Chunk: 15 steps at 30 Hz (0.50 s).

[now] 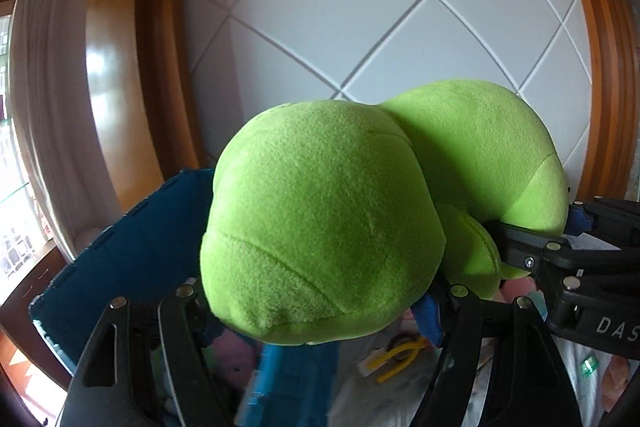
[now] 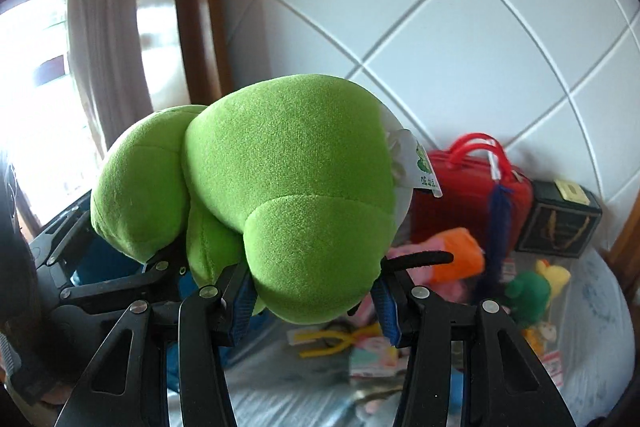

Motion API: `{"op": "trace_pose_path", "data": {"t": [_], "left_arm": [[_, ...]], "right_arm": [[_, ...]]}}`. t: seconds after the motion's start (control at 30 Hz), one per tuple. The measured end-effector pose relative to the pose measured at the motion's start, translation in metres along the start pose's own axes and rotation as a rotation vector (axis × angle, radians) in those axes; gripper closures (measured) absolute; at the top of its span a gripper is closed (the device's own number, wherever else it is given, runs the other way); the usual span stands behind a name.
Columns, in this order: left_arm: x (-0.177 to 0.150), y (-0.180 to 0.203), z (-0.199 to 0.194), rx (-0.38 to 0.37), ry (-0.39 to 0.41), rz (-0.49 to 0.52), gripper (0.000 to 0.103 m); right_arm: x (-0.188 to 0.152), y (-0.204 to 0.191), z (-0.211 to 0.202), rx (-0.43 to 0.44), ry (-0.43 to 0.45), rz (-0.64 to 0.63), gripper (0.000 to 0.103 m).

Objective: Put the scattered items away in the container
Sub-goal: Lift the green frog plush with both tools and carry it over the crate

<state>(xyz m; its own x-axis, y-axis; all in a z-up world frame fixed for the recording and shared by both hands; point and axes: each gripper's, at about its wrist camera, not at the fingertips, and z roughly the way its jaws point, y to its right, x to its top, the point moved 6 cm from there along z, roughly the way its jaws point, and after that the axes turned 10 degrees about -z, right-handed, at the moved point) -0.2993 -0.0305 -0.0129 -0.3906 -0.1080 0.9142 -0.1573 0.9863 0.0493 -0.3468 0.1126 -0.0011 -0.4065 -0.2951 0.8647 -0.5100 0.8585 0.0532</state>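
Only "DAS" legible, right gripper (image 1: 496, 251), green plush (image 1: 320, 219)

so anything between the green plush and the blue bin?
Nothing visible. The green plush, gripped by the left gripper and right gripper, hangs clear above the blue bin, whose opening below looks unobstructed.
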Motion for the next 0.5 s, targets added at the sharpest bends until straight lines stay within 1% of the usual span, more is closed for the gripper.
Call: {"op": "trace_pose_path", "data": {"t": [0.07, 0.13, 0.2, 0.27, 0.37, 0.5], "left_arm": [[0.004, -0.044, 0.002, 0.028, -0.026, 0.000, 0.030], [0.004, -0.088, 0.009, 0.053, -0.077, 0.011, 0.030], [0.000, -0.125, 0.019, 0.068, -0.139, 0.018, 0.030], [-0.007, -0.159, 0.033, 0.072, -0.209, 0.010, 0.030], [-0.018, -0.195, 0.054, 0.069, -0.304, -0.006, 0.030], [-0.033, -0.223, 0.080, 0.059, -0.406, -0.021, 0.030]], "right_arm": [[0.011, -0.034, 0.016, 0.030, -0.001, -0.007, 0.054], [0.019, -0.072, 0.036, 0.054, -0.014, -0.013, 0.054], [0.025, -0.110, 0.063, 0.081, -0.056, -0.008, 0.054], [0.025, -0.137, 0.086, 0.098, -0.105, 0.006, 0.054], [0.021, -0.168, 0.119, 0.114, -0.191, 0.032, 0.054], [0.012, -0.189, 0.153, 0.121, -0.305, 0.059, 0.054]]}}
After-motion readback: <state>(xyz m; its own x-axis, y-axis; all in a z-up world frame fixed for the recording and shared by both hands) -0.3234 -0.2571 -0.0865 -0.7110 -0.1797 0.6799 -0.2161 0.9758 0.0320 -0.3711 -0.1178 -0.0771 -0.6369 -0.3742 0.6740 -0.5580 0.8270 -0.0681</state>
